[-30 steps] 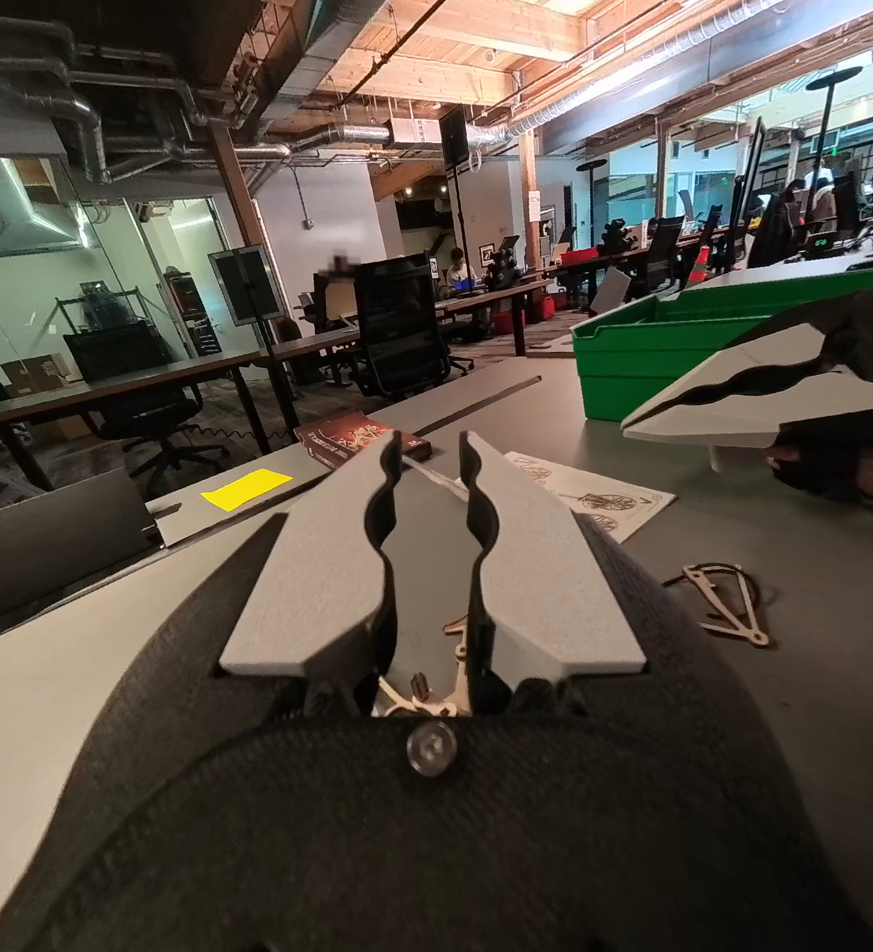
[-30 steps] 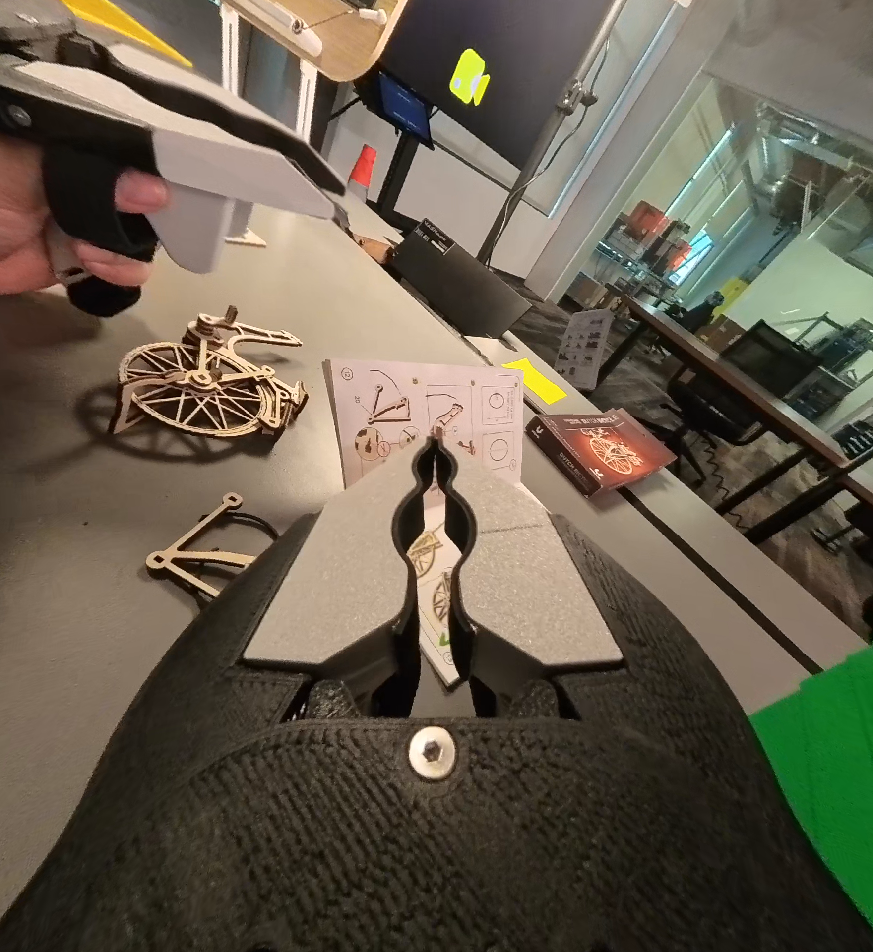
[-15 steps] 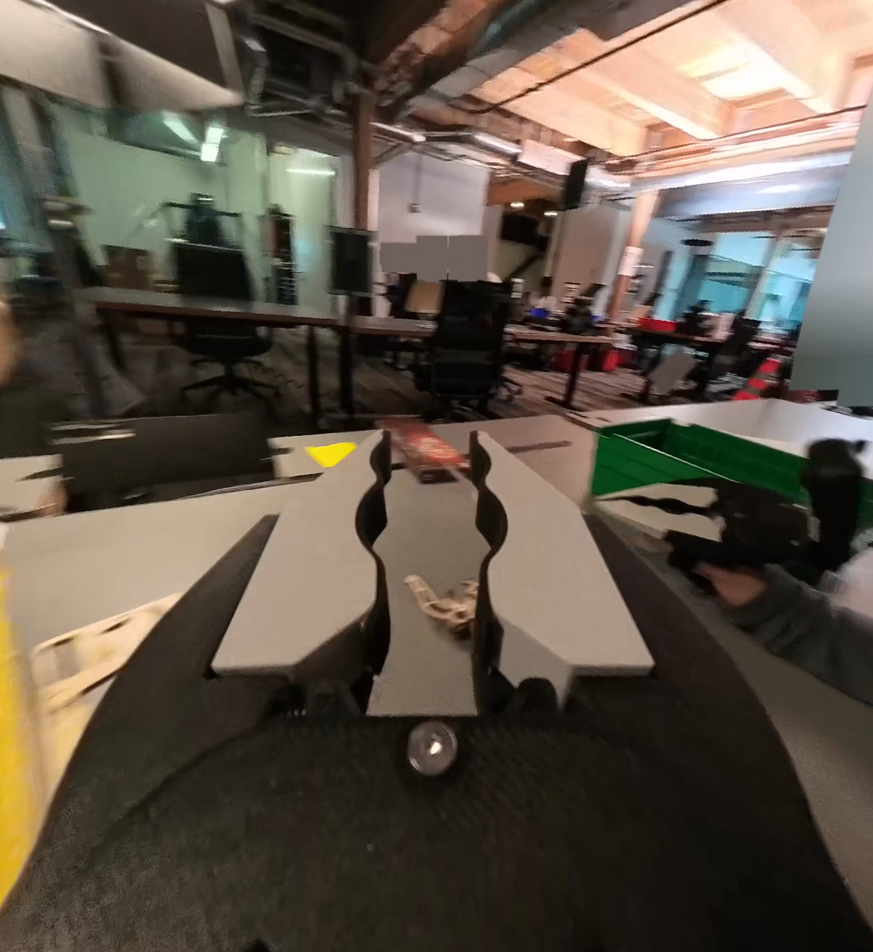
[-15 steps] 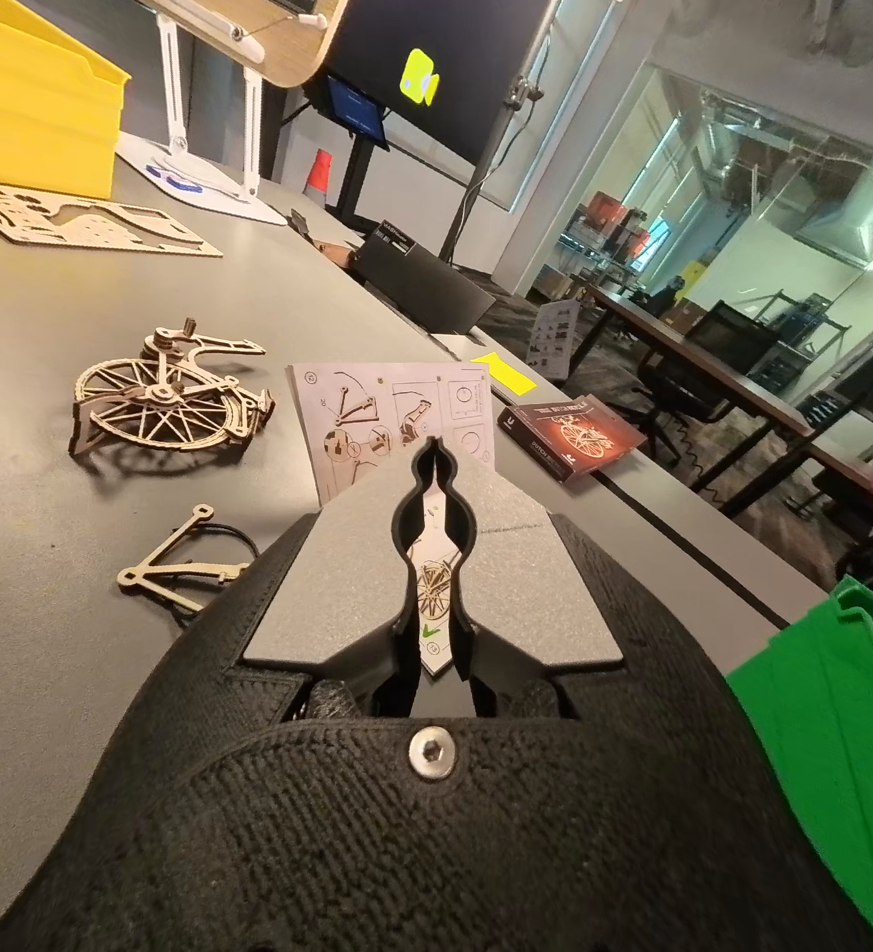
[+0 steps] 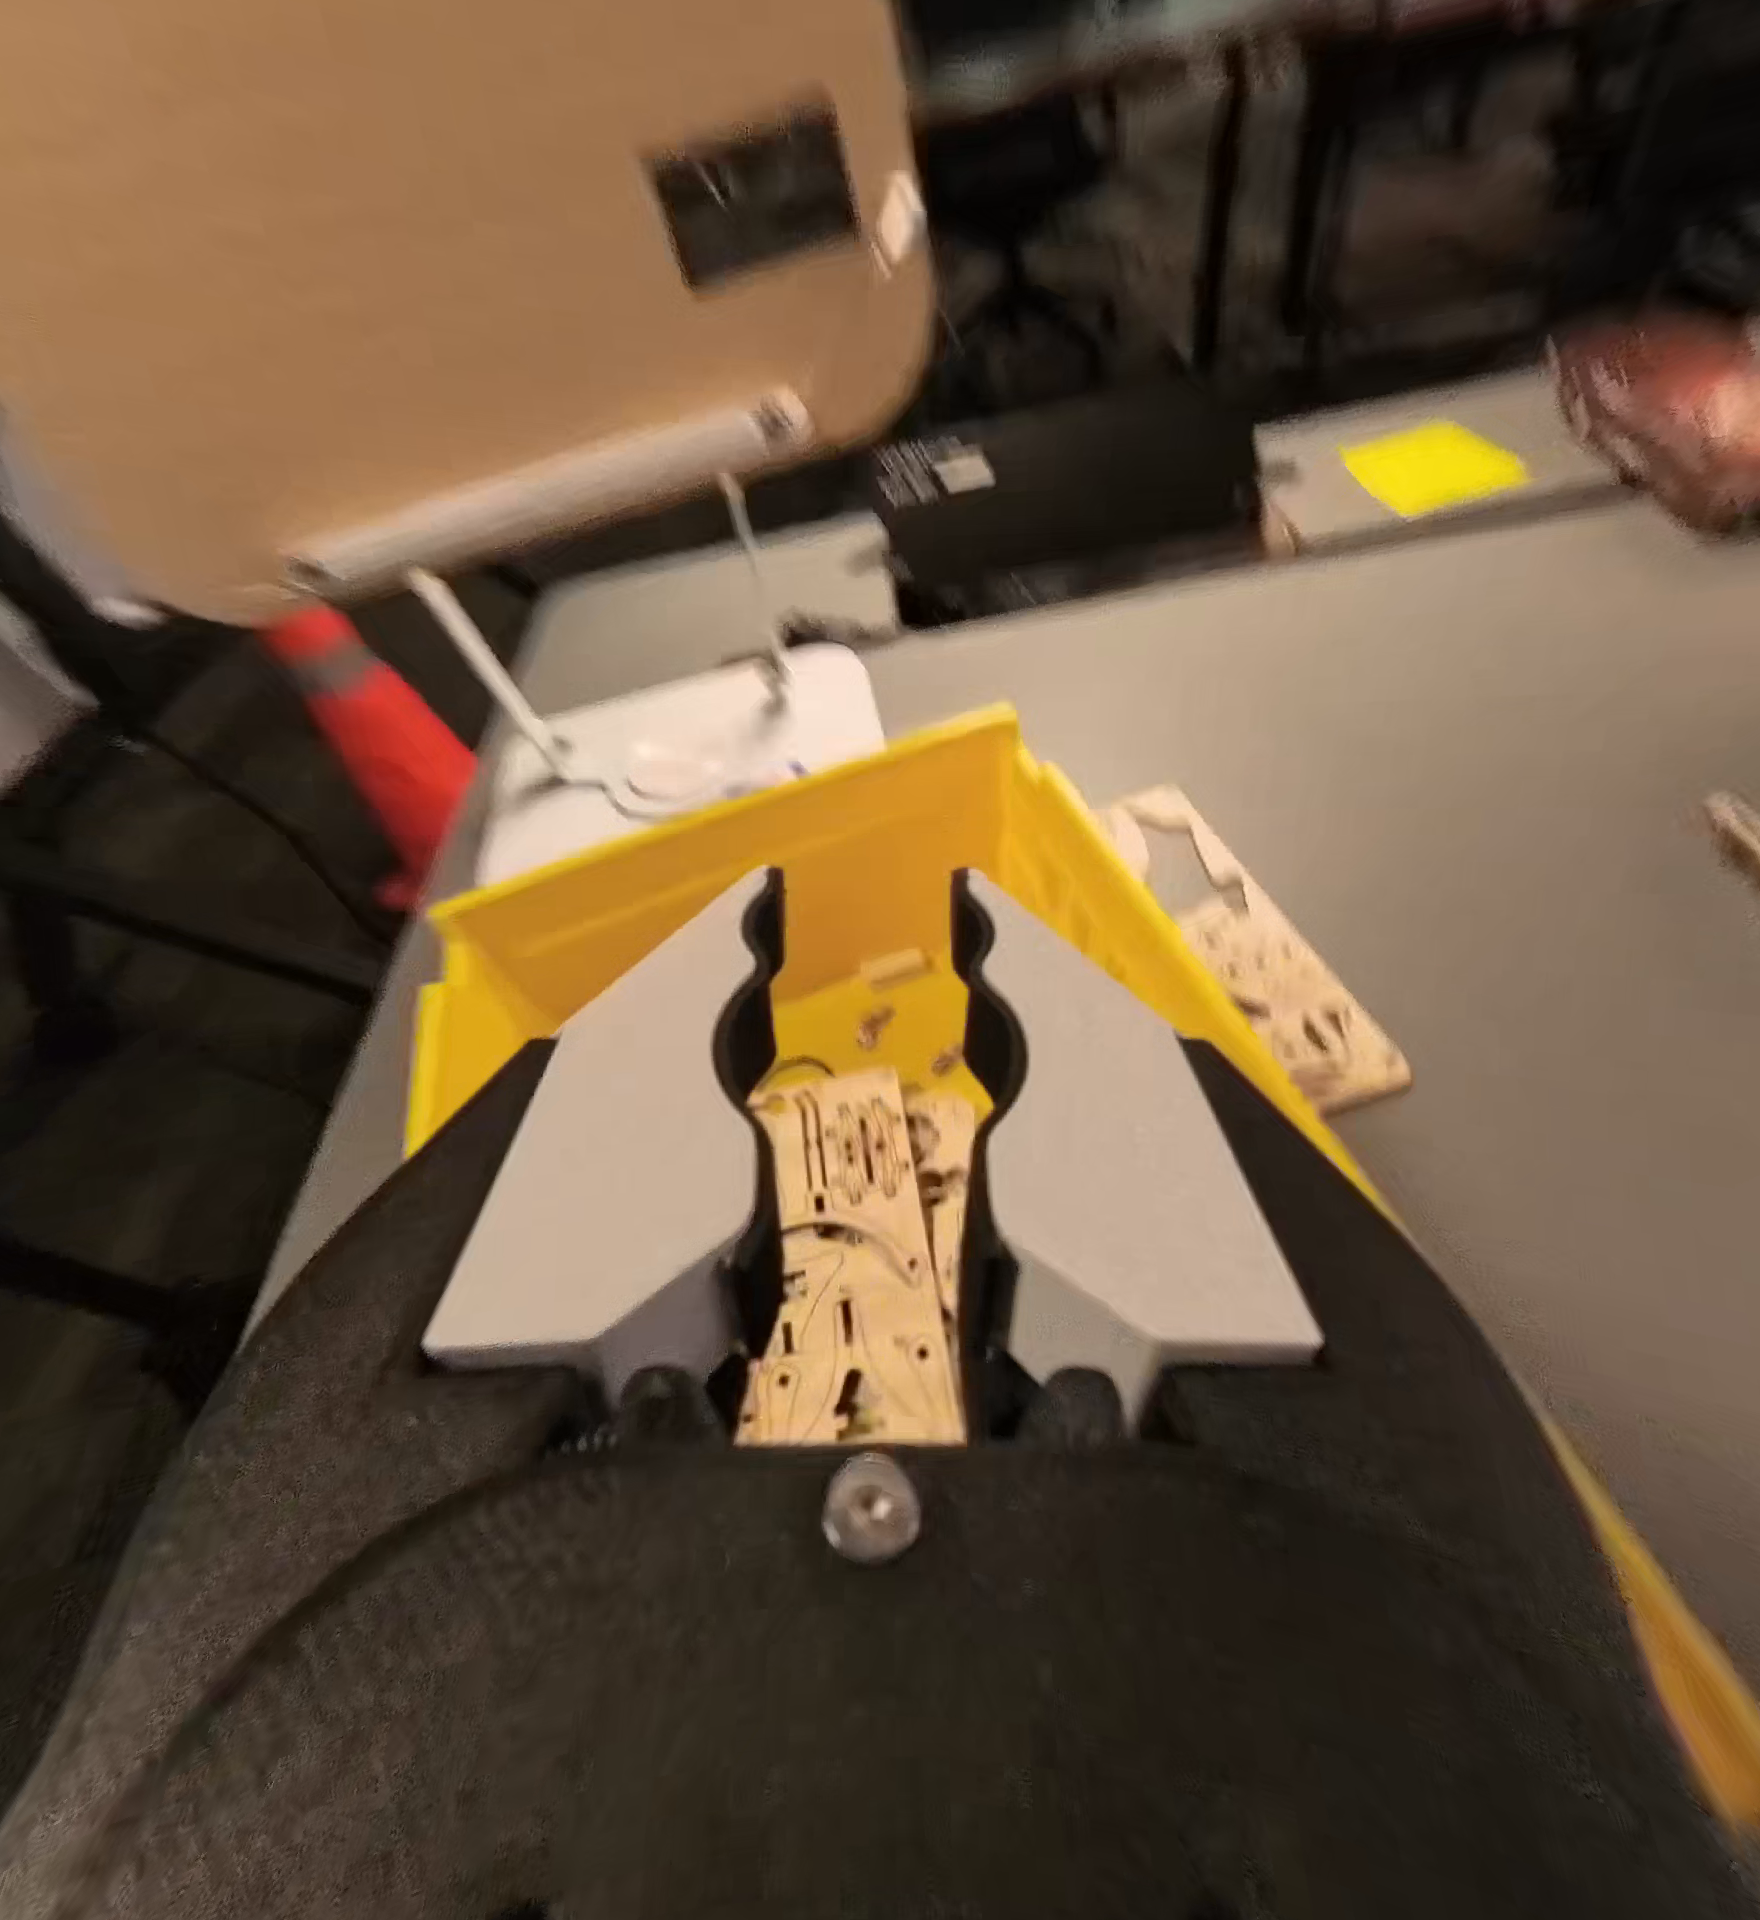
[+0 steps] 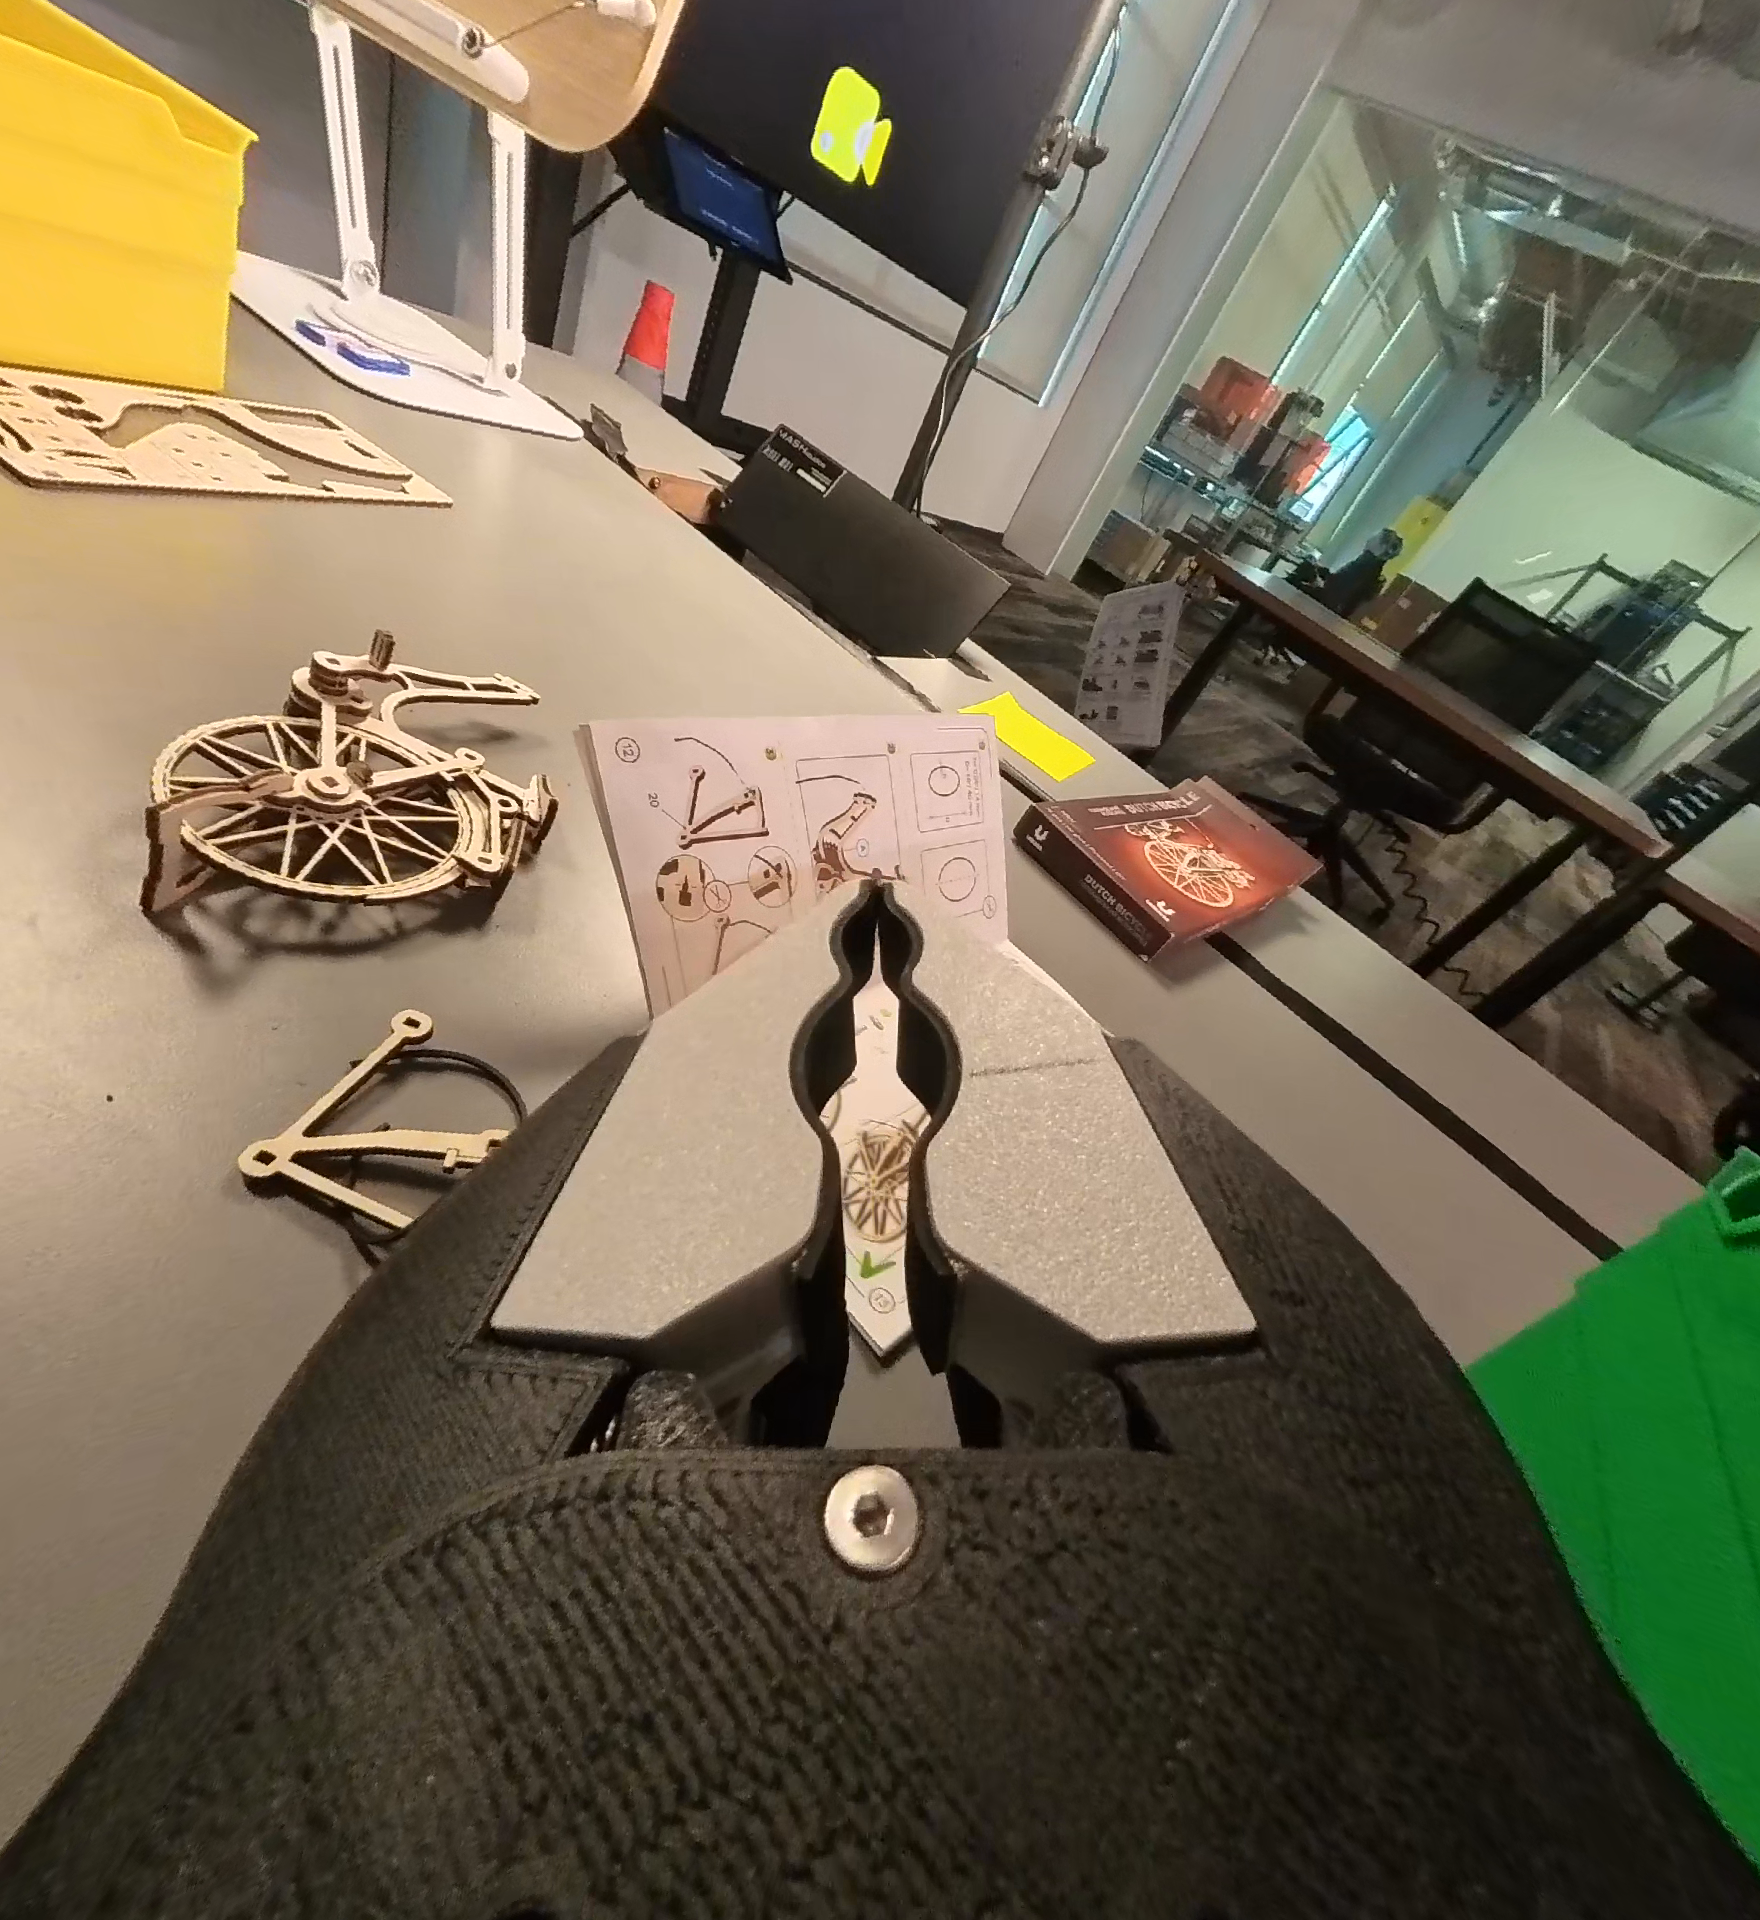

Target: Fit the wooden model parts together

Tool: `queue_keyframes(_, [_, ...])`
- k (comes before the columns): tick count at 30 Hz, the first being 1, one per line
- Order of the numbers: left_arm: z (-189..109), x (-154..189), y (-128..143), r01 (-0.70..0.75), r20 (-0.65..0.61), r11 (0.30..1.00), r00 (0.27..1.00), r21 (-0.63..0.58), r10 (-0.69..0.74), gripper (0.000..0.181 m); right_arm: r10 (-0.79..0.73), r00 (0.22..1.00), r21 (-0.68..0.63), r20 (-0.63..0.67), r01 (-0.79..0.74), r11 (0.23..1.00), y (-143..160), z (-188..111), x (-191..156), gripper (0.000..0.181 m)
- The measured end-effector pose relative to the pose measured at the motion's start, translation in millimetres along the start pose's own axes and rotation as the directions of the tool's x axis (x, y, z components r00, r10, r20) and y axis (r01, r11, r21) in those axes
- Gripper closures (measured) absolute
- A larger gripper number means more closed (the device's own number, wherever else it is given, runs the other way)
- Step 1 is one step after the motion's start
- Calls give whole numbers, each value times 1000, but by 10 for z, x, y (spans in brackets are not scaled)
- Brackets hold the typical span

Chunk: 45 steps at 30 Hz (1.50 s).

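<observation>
My left gripper is open and empty, held over a yellow bin that holds wooden part sheets and small loose pieces. Another wooden sheet lies on the table right of the bin. My right gripper is shut and empty, low over the instruction sheet. In the right wrist view a partly built wooden wheel assembly sits on the grey table, a small wooden frame part lies nearer, and a punched wooden sheet lies by the yellow bin.
A green bin stands at the right. A dark red box and a yellow sticky note lie near the table's far edge. A white lamp stand stands behind the yellow bin. An orange cone stands beyond the table. The left gripper's tips are roughly 50 cm from the right gripper's.
My left gripper has swung far to the left, from the wheel assembly to above the yellow bin, still open. The right gripper has stayed shut and barely moved.
</observation>
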<state>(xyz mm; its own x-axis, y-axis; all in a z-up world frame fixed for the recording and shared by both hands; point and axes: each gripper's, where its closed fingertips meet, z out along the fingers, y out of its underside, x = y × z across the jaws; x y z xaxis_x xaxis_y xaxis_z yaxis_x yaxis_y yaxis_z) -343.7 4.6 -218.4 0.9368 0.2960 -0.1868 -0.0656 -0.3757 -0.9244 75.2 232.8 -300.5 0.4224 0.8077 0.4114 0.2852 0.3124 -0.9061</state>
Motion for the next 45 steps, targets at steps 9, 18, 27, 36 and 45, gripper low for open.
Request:
queue_keyframes(9, [533,41,903,-606,-669,640,719,-473,186,120,4,1000,-8,18,-4,1000,10,11,-26,181])
queue_keyframes(18, [705,-84,1450,-802,-796,275,583,-531,163,107,-13,999,-26,38,14,1000,28,30,-76,181])
queue_keyframes(27, [543,-164,1340,-789,-796,197,602,-582,61,181,-14,998,-29,57,16,999,29,39,-109,181])
queue_keyframes(36, [491,-251,1383,-776,-770,193,626,-600,122,127,-15,996,-29,92,18,999,18,52,-185,181])
queue_keyframes(45, [433,-111,1459,-701,-730,225,679,-676,-77,132,-32,993,-40,110,37,999,29,59,-234,181])
